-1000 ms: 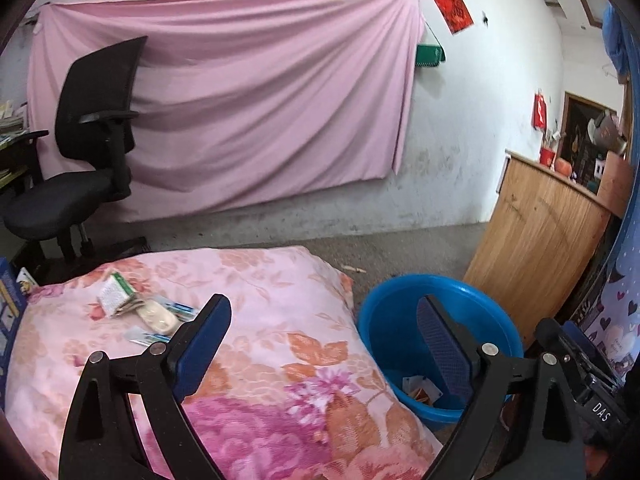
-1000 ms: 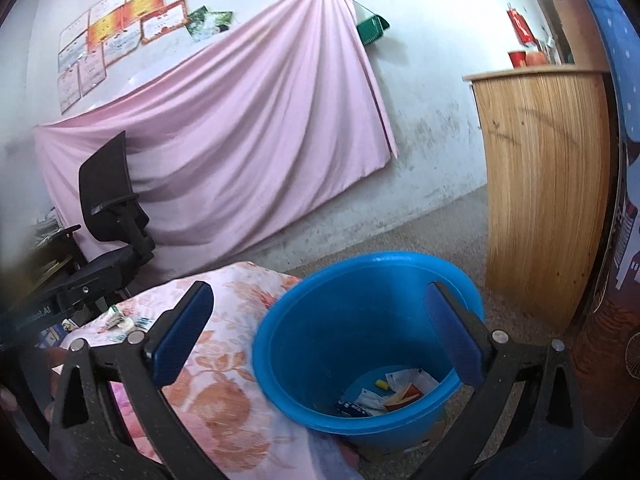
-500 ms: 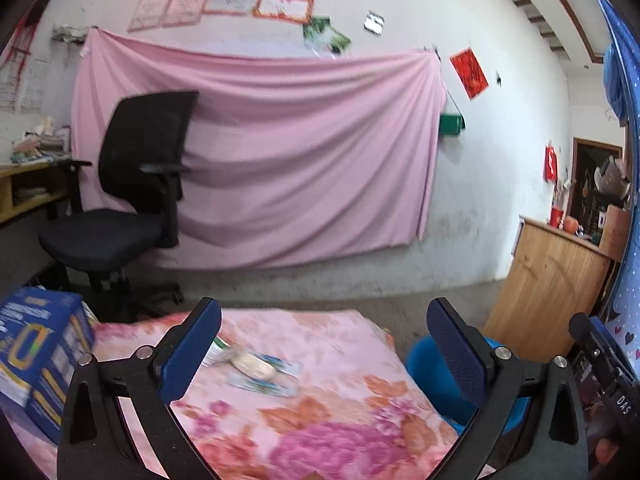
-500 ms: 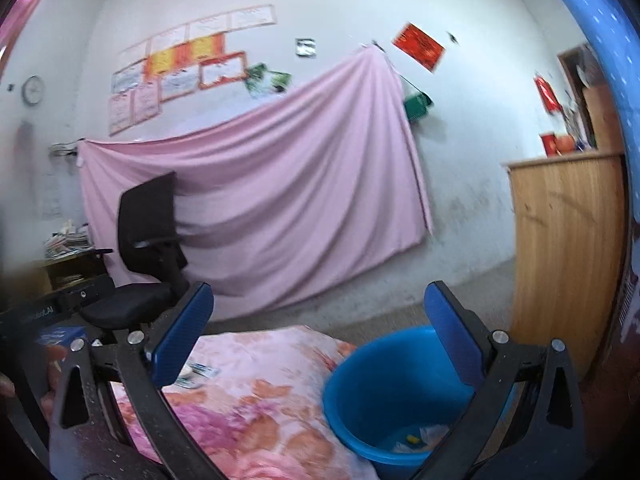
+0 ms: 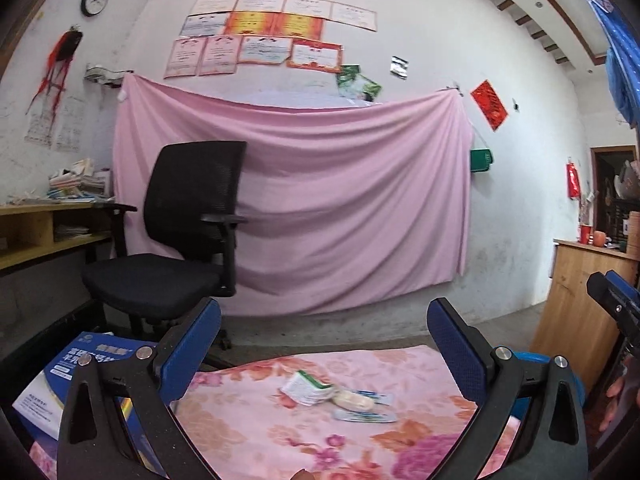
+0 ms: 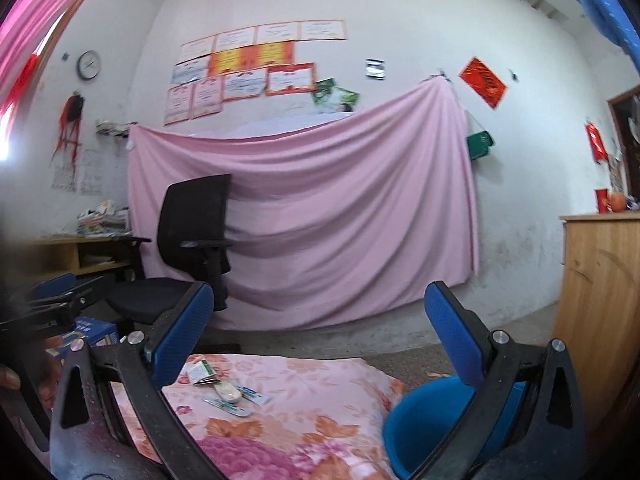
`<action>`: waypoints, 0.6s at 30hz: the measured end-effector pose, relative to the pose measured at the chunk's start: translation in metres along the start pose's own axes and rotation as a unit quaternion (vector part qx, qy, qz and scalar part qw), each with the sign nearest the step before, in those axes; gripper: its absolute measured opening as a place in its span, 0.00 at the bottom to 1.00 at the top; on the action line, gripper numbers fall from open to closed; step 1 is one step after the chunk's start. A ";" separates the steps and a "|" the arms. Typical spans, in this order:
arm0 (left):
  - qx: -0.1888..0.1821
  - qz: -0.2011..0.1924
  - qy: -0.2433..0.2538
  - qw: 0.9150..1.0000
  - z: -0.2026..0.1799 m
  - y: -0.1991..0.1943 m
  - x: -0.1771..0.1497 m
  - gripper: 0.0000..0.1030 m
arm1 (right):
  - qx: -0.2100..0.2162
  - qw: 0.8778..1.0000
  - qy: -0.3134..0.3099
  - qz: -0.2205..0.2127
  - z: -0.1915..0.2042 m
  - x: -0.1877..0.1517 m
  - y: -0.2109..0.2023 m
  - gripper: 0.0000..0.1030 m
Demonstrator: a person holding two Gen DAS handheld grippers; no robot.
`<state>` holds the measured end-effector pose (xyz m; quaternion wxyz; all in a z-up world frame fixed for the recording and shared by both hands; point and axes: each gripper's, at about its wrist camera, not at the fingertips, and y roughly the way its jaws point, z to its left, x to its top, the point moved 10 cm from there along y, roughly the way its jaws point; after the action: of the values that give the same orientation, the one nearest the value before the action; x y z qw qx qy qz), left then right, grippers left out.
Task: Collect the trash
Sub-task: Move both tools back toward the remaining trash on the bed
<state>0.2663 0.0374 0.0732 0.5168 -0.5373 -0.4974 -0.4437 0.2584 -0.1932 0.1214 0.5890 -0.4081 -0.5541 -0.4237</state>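
While you hold both tools above the near edge of the floral-covered surface (image 5: pixel 248 420), your left claw (image 5: pixel 324 344) stands wide open with nothing between its blue pads (image 5: pixel 192 352). At the far left of the surface lies a blue carton (image 5: pixel 80 364), partly behind the left finger. Farther right, near the middle, the trash sits in one small cluster: a green-and-white packet (image 5: pixel 306 388), a pale oval wrapper (image 5: pixel 352 400) touching it, and two thin blue-and-white sachets (image 5: pixel 364 416) just beside. Your right claw (image 6: pixel 320 332) is also spread wide and empty. To the right, off the surface's edge, stands the blue basin (image 6: pixel 424 420), well apart from the trash. Behind, a black office chair (image 5: pixel 188 232) faces a pink sheet (image 5: pixel 340 200) on the wall.
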 end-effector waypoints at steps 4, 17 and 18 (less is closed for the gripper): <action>0.008 0.016 0.009 1.000 0.015 0.011 -0.009 0.98 | 0.023 0.999 -0.009 0.025 0.019 -0.010 0.025 1.00; -0.005 0.178 0.030 0.984 0.018 0.088 -0.081 0.98 | 0.057 0.981 -0.017 0.184 0.016 -0.082 0.119 1.00; -0.006 0.188 0.032 0.982 0.018 0.092 -0.087 0.98 | 0.064 0.977 -0.016 0.204 0.016 -0.092 0.128 1.00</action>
<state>0.3470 0.0516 -0.0246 0.6031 -0.6105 -0.3677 -0.3583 0.3725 -0.1343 0.0291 0.6792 -0.4803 -0.4945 -0.2519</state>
